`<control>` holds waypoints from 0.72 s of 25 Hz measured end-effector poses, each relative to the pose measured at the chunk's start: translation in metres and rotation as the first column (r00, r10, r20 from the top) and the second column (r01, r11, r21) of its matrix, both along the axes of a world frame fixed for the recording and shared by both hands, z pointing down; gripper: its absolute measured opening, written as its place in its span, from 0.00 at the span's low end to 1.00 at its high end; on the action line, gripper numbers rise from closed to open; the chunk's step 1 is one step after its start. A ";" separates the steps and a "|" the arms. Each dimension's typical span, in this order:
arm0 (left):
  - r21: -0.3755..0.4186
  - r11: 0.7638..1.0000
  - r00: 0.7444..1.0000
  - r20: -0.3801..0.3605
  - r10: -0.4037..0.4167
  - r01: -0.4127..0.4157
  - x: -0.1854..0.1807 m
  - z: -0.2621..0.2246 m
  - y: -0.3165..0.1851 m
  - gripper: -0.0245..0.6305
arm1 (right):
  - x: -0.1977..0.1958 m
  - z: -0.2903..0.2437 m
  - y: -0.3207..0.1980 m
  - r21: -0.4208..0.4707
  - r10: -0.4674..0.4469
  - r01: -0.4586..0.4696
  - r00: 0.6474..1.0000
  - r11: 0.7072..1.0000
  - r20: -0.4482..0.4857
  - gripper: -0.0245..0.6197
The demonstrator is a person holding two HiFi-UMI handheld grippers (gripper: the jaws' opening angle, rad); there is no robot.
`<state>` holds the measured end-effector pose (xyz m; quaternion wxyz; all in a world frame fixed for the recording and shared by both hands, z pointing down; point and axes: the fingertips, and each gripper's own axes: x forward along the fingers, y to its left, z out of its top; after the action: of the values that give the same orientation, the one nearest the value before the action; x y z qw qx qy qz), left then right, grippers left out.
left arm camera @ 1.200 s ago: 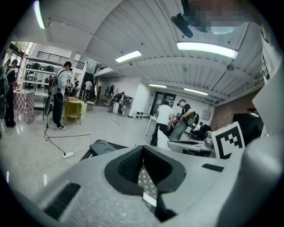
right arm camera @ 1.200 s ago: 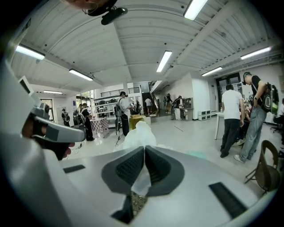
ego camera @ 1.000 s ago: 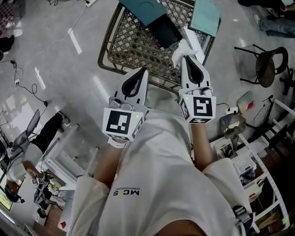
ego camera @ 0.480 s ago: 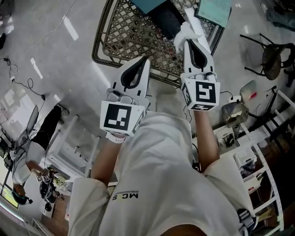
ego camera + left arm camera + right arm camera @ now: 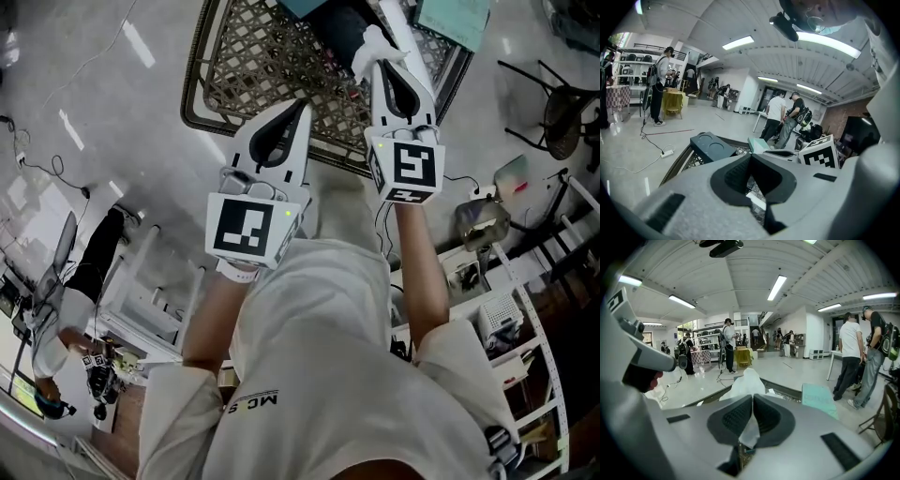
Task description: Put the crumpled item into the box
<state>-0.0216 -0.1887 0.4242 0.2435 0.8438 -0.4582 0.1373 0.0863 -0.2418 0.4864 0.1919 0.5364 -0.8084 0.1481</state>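
Observation:
A white crumpled item point(image 5: 367, 46) point(image 5: 745, 382) sticks out past the tips of my right gripper point(image 5: 382, 58) point(image 5: 753, 397), which is shut on it. That gripper hangs over the near right part of the box, a brown lattice basket point(image 5: 267, 58) point(image 5: 678, 164) on the floor. My left gripper point(image 5: 302, 104) point(image 5: 750, 156) is shut with nothing in it. It points at the basket's near rim, just left of the right gripper. The right gripper's marker cube point(image 5: 818, 155) shows in the left gripper view.
In the basket lie a dark lidded container point(image 5: 710, 146), a dark flat thing point(image 5: 339, 21) and a teal pad point(image 5: 456, 14) point(image 5: 817, 400). A black chair point(image 5: 561, 122) and white racks point(image 5: 525, 347) stand to the right. People stand further off. A cable point(image 5: 651, 157) lies on the floor.
Both grippers have moved forward toward the basket; the right one, still shut on the crumpled item, now reaches further over its inside.

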 end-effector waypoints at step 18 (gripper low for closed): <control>-0.073 0.997 1.000 -0.009 0.017 -0.017 0.005 0.061 -0.028 0.07 | -0.007 0.123 -0.033 -0.152 -0.030 0.018 0.996 0.988 -0.080 0.07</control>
<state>-0.0168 -0.2171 0.4857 0.2751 0.8387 -0.4446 0.1525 0.0796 -0.2752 0.6096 0.2667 0.5161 -0.7928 0.1843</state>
